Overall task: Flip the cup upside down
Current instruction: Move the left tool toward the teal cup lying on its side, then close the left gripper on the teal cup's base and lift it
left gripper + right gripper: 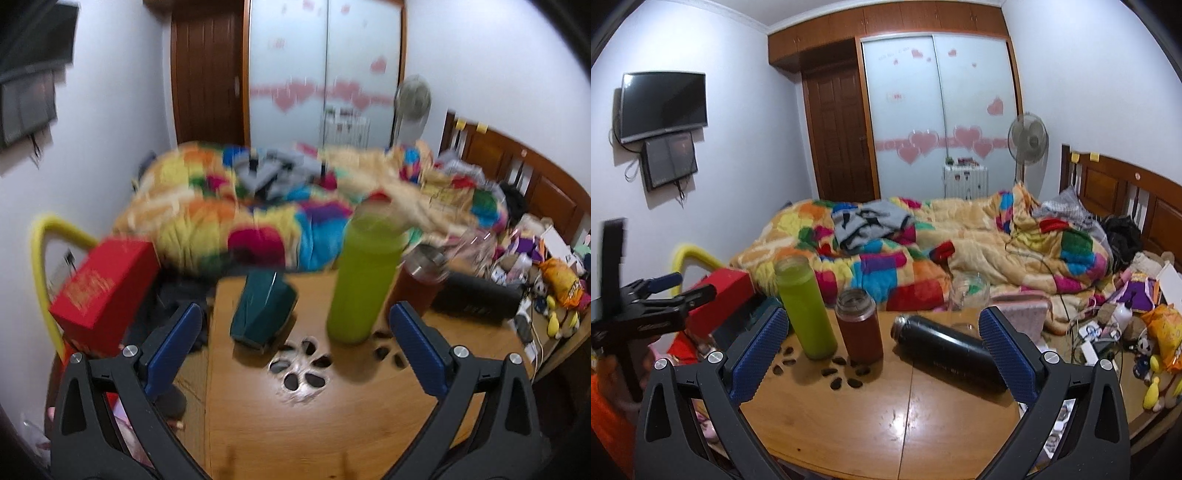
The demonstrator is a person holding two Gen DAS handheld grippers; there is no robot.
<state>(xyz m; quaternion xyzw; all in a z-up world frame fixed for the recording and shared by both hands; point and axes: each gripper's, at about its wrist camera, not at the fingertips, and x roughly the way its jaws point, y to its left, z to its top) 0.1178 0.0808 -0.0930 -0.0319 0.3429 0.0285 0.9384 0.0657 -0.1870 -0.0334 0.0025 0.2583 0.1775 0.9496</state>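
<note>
A tall green cup [364, 275] stands upright on the round wooden table [332, 417]; it also shows in the right wrist view [807, 306]. A red-brown cup [859, 325] with a metal rim stands upright beside it, seen too in the left wrist view [415, 282]. A black bottle [951, 352] lies on its side; it also shows in the left wrist view [476, 295]. A clear glass [969, 291] stands at the table's far edge. My left gripper [295, 347] is open and empty, short of the green cup. My right gripper [882, 350] is open and empty above the table. The left gripper also appears at the left of the right wrist view [661, 291].
A dark teal box [264, 308] lies on the table left of the green cup. A red box [99, 288] stands off the table's left edge. A bed with a colourful quilt [923, 251] lies beyond. Clutter and cables [1108, 332] fill the right side.
</note>
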